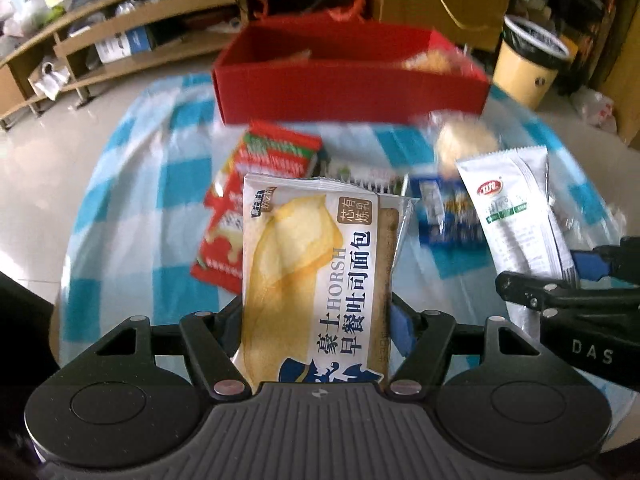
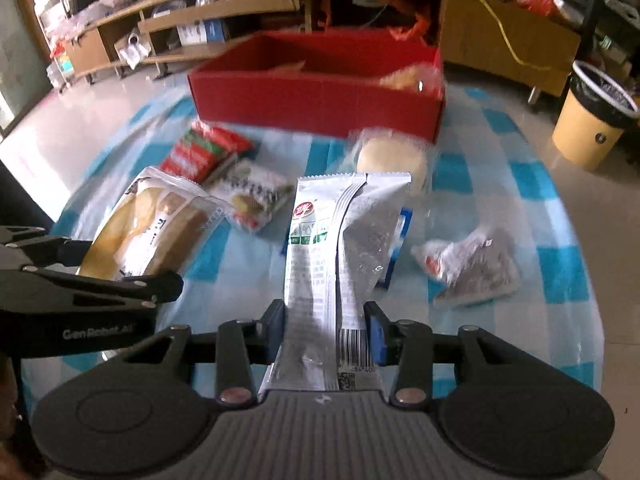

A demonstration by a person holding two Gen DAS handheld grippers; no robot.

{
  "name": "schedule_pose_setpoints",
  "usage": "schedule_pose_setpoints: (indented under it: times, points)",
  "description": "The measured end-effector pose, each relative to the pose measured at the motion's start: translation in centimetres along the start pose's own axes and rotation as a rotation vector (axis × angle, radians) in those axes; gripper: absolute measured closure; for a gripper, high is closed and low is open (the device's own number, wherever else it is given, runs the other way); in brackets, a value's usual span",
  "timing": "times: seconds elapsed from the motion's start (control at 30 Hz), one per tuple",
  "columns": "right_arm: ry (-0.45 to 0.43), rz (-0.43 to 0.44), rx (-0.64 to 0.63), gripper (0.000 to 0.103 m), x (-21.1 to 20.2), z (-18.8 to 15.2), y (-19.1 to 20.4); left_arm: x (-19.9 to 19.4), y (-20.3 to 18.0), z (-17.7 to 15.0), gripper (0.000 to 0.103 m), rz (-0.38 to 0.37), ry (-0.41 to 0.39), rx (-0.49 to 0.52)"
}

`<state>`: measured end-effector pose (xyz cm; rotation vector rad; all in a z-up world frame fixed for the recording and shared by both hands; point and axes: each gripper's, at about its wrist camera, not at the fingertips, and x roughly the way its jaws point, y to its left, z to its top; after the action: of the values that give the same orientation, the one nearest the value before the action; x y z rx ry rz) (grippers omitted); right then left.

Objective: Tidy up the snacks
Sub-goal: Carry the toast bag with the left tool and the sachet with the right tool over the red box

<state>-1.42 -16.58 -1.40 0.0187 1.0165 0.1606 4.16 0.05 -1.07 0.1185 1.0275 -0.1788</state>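
Observation:
My left gripper (image 1: 318, 320) is shut on a white and yellow toast bread packet (image 1: 316, 264), held upright above the table; the packet (image 2: 152, 232) also shows at the left of the right wrist view. My right gripper (image 2: 326, 328) is shut on a silver-white snack pouch (image 2: 340, 240), which stands at the right edge of the left wrist view as pouch (image 1: 516, 208). An open red box (image 1: 344, 76) sits beyond both on the checked cloth, with wrapped snacks inside at its right end. A red packet (image 1: 244, 200), a round bun (image 2: 392, 160) and a blue packet (image 1: 448, 216) lie below.
The round table carries a blue and white checked cloth (image 2: 500, 184). A crumpled clear wrapper (image 2: 472, 268) lies at the right. A yellow bin with a black liner (image 2: 596, 120) stands on the floor to the right. Wooden shelves (image 1: 120, 40) line the back wall.

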Motion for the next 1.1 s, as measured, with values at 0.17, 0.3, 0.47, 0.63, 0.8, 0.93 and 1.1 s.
schedule_pose_setpoints:
  times: [0.17, 0.3, 0.47, 0.63, 0.8, 0.93, 1.1]
  points:
    - [-0.054, -0.017, 0.004, 0.065, -1.2, 1.4, 0.2, -1.0, 0.5, 1.4, 0.028, 0.019, -0.051, -0.025]
    - [-0.103, -0.017, 0.018, 0.065, -2.7, 2.4, 0.2, -2.1, 1.0, 2.6, 0.028, 0.006, -0.087, -0.057]
    - [-0.177, -0.018, 0.042, 0.065, -4.8, 3.6, -0.3, -4.1, 0.8, 3.6, 0.028, 0.008, -0.165, -0.06]
    - [-0.237, -0.024, 0.059, 0.065, -6.3, 4.7, -0.6, -5.1, 0.6, 4.6, 0.028, 0.015, -0.219, -0.059]
    - [-0.26, -0.027, 0.075, 0.065, -6.4, 5.9, -0.9, -5.7, 0.5, 6.2, 0.028, 0.04, -0.27, -0.042]
    - [-0.282, -0.024, 0.08, 0.065, -6.5, 6.9, -1.2, -5.9, 0.7, 7.2, 0.028, 0.054, -0.302, -0.05]
    - [-0.3, -0.023, 0.076, 0.065, -6.2, 8.3, -1.5, -5.3, 1.2, 8.2, 0.028, 0.063, -0.317, -0.052]
